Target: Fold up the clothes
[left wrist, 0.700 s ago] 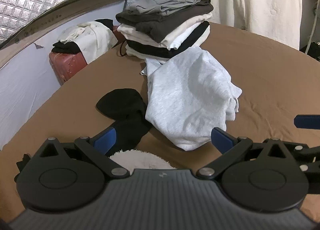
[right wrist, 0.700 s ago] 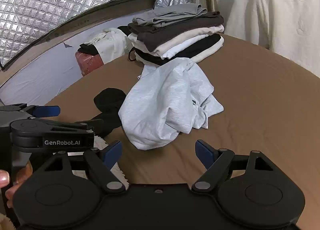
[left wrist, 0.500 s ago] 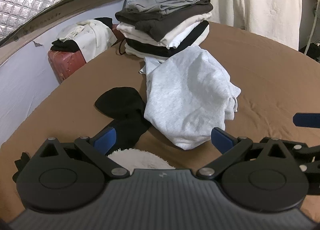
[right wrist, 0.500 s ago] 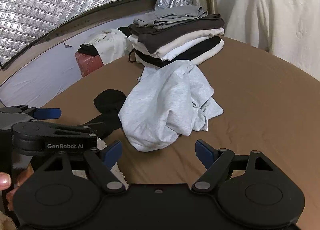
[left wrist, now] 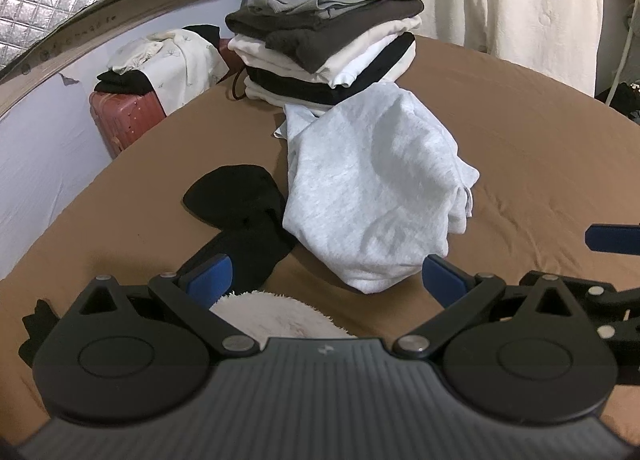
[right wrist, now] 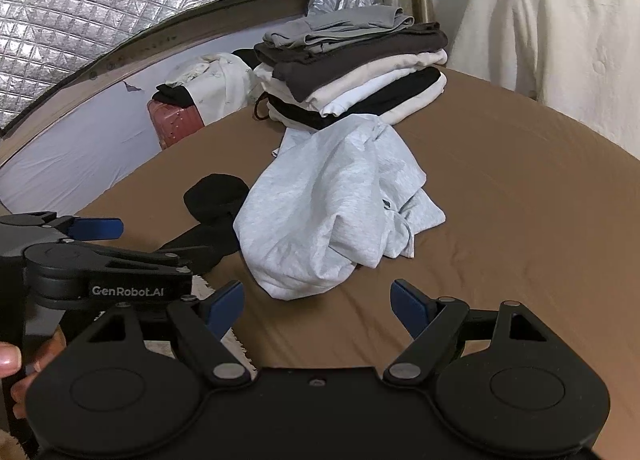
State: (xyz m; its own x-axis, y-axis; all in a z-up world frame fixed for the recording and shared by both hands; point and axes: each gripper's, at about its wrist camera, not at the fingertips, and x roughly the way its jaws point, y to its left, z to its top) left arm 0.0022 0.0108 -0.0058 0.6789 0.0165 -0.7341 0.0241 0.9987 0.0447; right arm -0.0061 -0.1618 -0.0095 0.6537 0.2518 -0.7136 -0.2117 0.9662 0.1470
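Light grey garment [left wrist: 372,188], crumpled in a loose heap on the brown bed sheet [left wrist: 520,132]; not yet spread, not yet folded. Lay with its far end touching the foot of the folded stack [left wrist: 324,44] and its near, rounded end pointing back toward both tools. Long axis ran roughly from the stack down toward the cameras, leaning a little to the left at the near end. Bunched folds and what looked like a sleeve spilled off the garment's right side [right wrist: 404,220].

Left gripper [left wrist: 326,274]: spread to its widest, nothing between the blue pads, tilted downward, near end of the garment directly ahead and just beyond the fingertips. Right gripper [right wrist: 318,302]: spread wide too, slightly less so, equally empty, tilted down alike, with the garment ahead and a touch to the left of its centre line.

Left of the garment and touching its lower edge, a black garment [left wrist: 240,216]; nearer than that, under the left gripper, a white fluffy item [left wrist: 276,316].

Judged from this: both tools about equally near, the left one lined up with the near hem, the right one better placed for the bunched side. Coming move likely a reach forward and down to that near edge, one pinch per side.
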